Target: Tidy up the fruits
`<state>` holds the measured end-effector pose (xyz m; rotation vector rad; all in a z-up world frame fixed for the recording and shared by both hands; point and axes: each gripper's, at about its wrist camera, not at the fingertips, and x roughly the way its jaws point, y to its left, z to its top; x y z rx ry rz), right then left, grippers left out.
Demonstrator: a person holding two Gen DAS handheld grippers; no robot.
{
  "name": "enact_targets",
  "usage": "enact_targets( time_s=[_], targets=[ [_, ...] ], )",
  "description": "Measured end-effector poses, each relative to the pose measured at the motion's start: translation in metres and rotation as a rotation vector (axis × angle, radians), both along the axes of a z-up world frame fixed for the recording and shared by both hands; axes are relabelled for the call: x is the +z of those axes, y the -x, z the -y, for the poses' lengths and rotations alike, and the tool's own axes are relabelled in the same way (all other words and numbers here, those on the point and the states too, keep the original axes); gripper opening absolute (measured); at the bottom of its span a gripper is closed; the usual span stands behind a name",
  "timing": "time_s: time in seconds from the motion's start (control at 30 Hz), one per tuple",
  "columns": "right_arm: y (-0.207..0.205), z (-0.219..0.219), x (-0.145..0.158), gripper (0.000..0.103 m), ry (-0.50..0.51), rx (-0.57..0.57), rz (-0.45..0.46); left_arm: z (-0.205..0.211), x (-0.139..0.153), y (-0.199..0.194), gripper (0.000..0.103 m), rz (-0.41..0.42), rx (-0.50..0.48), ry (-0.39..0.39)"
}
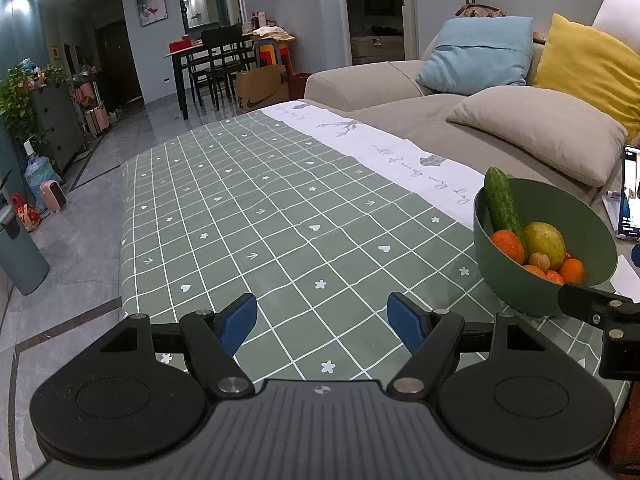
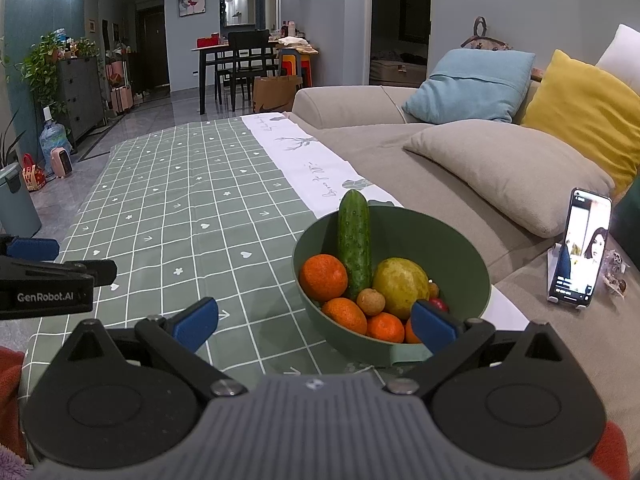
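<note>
- Fruit fills the green bowl (image 2: 460, 256), which we see standing on the counter (image 2: 180, 208) near its sofa-side edge, on the green checked cloth.
- In the bowl, a cucumber (image 2: 354, 240) leans upright against the far wall, its tip above the rim.
- Beside it we count a large orange (image 2: 323, 277) on the left and a yellow-green mango (image 2: 400, 288) on the right, with a small brown longan (image 2: 371, 301) in front between them.
- Smaller oranges (image 2: 345, 315) lie along the near wall; something small and red shows behind the mango, too hidden for us to name.
- Our right gripper (image 2: 316, 322) hovers just in front of the bowl, fingers (image 2: 196, 322) spread wide and holding nothing; the right fingertip overlaps the bowl's near rim in view.
- Our left gripper (image 1: 322, 322) hangs over bare cloth to the left of the bowl, fingers (image 1: 238, 322) likewise apart and empty.
- A phone (image 2: 580, 252) stands propped on the sofa (image 2: 400, 152) to the bowl's right, its screen lit.
</note>
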<state>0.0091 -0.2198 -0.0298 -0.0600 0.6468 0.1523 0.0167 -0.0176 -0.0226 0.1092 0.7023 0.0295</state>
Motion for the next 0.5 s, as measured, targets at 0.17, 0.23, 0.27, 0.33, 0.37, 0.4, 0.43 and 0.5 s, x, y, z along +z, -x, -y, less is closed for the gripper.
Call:
enact_targets(
  time_s=[0.17,0.23,0.27,0.33,0.37,0.4,0.43,0.5],
  targets=[
    [-0.0008,-0.0006,-0.0012,0.098,0.001,0.002,-0.004,0.0016,0.0012,0.0004,0.087,0.008,-0.009,-0.010],
    [-0.0017,-0.0006,-0.0022,0.098,0.002,0.004,-0.006,0.0014,0.0008,-0.0004,0.087,0.003,-0.012,-0.005],
    [-0.0019,-0.0013,-0.0027,0.098,0.003,0.005,-0.007,0.0011,0.0005,-0.0011,0.087,-0.003,-0.013,0.000],
    [-0.0031,-0.0014,-0.0034,0.098,0.005,0.006,-0.010,0.0009,-0.0004,-0.0021,0.087,-0.007,-0.015,0.004],
    [-0.0035,-0.0013,-0.0037,0.098,0.006,0.007,-0.012,0.0005,-0.0005,-0.0021,0.087,-0.005,-0.017,0.003],
    [-0.0040,-0.0014,-0.0040,0.098,0.007,0.008,-0.014,0.0003,-0.0003,-0.0019,0.087,-0.001,-0.018,0.003],
    [-0.0044,-0.0020,-0.0046,0.098,0.009,0.009,-0.017,0.0001,-0.0002,-0.0020,0.087,0.003,-0.018,0.003],
    [-0.0058,-0.0023,-0.0052,0.098,0.012,0.012,-0.024,-0.0006,0.0000,-0.0038,0.088,-0.001,-0.015,0.011]
  ],
)
